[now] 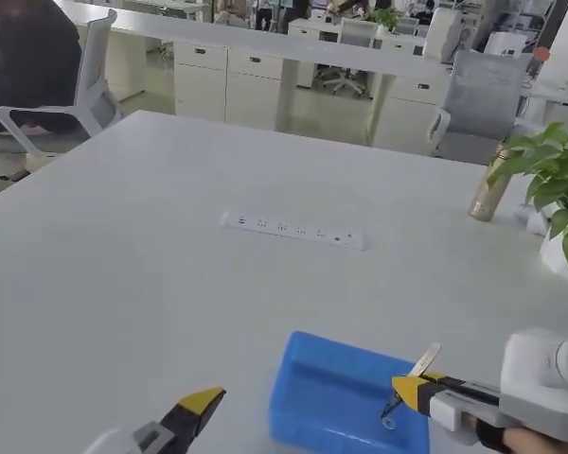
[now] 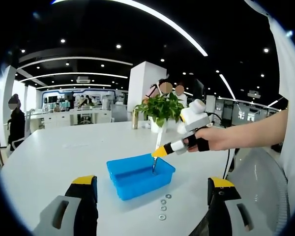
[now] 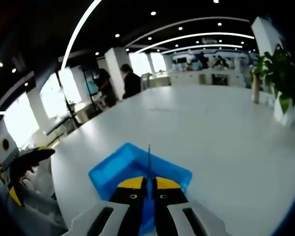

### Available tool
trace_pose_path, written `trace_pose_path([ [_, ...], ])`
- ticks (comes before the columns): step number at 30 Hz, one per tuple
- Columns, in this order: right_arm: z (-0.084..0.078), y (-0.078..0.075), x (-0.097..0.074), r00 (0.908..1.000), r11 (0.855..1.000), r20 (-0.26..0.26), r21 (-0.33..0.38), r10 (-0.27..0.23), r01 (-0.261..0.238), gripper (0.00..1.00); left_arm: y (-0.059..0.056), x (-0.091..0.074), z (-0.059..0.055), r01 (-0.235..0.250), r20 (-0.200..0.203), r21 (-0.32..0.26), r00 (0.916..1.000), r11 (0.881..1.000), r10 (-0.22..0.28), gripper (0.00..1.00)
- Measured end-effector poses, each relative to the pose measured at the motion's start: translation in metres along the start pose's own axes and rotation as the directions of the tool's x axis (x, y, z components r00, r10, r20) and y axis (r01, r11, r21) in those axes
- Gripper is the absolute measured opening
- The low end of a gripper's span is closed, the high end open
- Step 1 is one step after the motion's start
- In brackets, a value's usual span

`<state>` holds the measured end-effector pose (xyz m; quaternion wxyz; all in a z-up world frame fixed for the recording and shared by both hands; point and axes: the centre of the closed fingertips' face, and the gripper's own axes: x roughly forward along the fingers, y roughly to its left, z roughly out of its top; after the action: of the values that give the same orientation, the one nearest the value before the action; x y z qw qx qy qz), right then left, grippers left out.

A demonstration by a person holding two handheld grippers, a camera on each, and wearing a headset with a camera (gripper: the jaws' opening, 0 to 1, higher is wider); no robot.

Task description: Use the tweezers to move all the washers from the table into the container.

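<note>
Blue bin (image 1: 298, 416) takes the tweezers (image 1: 412, 376) tips, shafts slanting down from clenched right tongs (image 1: 407, 390); loose washers (image 2: 163, 207) lie on bench (image 2: 64, 157) just outside it, toward released left tongs (image 2: 152, 182).

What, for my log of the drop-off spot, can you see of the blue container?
The blue container is a shallow, open, rectangular tray with rounded corners, plastic by its look, sitting flat on the white table. The tweezers held in the right gripper dip into it; whether they touch it is unclear. Washers lie on the table nearby, apart from it.
</note>
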<state>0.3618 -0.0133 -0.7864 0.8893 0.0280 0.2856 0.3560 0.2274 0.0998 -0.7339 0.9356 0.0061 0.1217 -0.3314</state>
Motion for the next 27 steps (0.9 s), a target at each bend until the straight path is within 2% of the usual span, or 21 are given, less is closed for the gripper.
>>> trace_pose_path([
  [7, 0.017, 0.021, -0.015, 0.9975, 0.999, 0.063, 0.001, 0.034, -0.034, 0.03, 0.000, 0.000, -0.002, 0.002, -0.011, 0.003, 0.9999, 1.000, -0.002, 0.94],
  [16, 0.024, 0.048, -0.035, 0.9919, 0.997, 0.097, -0.011, 0.082, -0.081, 0.03, -0.002, 0.000, -0.004, 0.007, -0.023, 0.008, 0.9997, 1.000, -0.007, 0.94],
  [21, 0.019, 0.061, -0.041, 0.9882, 0.994, 0.103, -0.006, 0.113, -0.113, 0.03, -0.002, 0.001, -0.005, 0.011, -0.030, 0.007, 0.9995, 1.000, -0.010, 0.93],
  [27, 0.004, 0.076, -0.043, 0.9879, 0.991, 0.078, -0.003, 0.134, -0.134, 0.03, -0.002, 0.001, -0.005, 0.010, -0.032, 0.010, 0.9995, 1.000, -0.010, 0.93],
])
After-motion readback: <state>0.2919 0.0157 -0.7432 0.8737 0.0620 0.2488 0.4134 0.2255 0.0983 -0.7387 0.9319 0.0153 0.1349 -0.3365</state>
